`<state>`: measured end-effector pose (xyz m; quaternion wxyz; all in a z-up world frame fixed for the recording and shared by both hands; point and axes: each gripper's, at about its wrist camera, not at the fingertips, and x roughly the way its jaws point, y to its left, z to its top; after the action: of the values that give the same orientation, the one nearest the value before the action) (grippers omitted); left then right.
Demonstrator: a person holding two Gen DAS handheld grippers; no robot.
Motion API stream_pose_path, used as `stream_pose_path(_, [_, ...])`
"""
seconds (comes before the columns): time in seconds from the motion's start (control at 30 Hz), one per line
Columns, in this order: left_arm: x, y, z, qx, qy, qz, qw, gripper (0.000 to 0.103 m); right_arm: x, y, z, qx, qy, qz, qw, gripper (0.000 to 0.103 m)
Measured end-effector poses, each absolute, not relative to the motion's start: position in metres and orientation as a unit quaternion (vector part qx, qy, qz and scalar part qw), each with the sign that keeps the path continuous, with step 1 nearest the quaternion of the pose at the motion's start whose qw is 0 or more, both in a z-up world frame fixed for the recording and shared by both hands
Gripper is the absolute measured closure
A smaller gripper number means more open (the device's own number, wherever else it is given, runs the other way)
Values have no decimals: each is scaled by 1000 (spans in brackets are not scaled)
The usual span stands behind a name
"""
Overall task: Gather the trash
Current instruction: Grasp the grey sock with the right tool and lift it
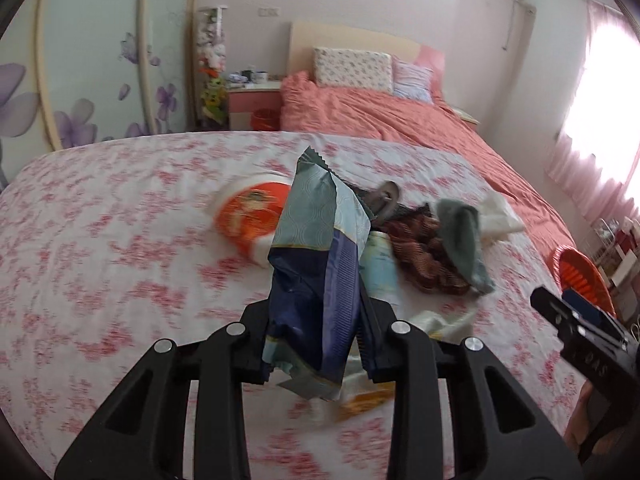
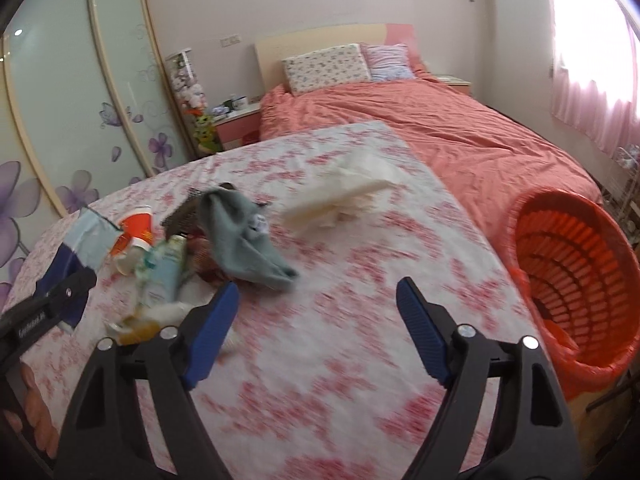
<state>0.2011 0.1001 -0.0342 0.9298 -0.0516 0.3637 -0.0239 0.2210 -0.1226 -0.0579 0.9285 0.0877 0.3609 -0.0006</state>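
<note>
Across the flowered worktop (image 2: 320, 380) beside the bed (image 2: 460, 136) lies a heap of litter, with the orange basket (image 2: 576, 280) at its right edge. Left tongs (image 1: 316, 344) pinch a blue-and-teal snack wrapper (image 1: 316, 264) upright above the worktop; right tongs (image 2: 316, 332) stand spread and empty. Judging by the slick foil, the wrapper may slip on its way to the basket. Grey sock (image 2: 240, 240), paper cup (image 2: 136, 232): no label is legible through blur.

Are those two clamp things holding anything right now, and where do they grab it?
The left gripper pinches a blue snack wrapper by its lower end. The right gripper is open and holds nothing.
</note>
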Motion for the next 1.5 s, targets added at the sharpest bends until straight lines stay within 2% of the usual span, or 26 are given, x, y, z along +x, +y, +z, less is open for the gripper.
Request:
stream_pose_path(0.43, [204, 151, -46, -81, 370, 17, 925, 70, 283, -74, -65, 87, 374, 28, 923, 38])
stream_pose_path(0.53, [207, 157, -48, -89, 373, 21, 923, 70, 291, -72, -72, 82, 383, 22, 920, 50])
stream_pose_path(0.6, [207, 159, -48, -92, 373, 21, 923, 70, 293, -69, -75, 76, 388, 23, 918, 72])
stream_pose_path(0.7, [208, 158, -46, -92, 371, 20, 924, 70, 290, -69, -75, 69, 382, 26, 921, 86])
stream_pose_path(0.77, [208, 156, -44, -91, 368, 18, 925, 70, 286, -72, -71, 73, 375, 29, 924, 89])
stream_pose_path(1.5, [194, 86, -3, -62, 337, -47, 938, 70, 207, -152, 8, 110, 258, -24, 960, 90])
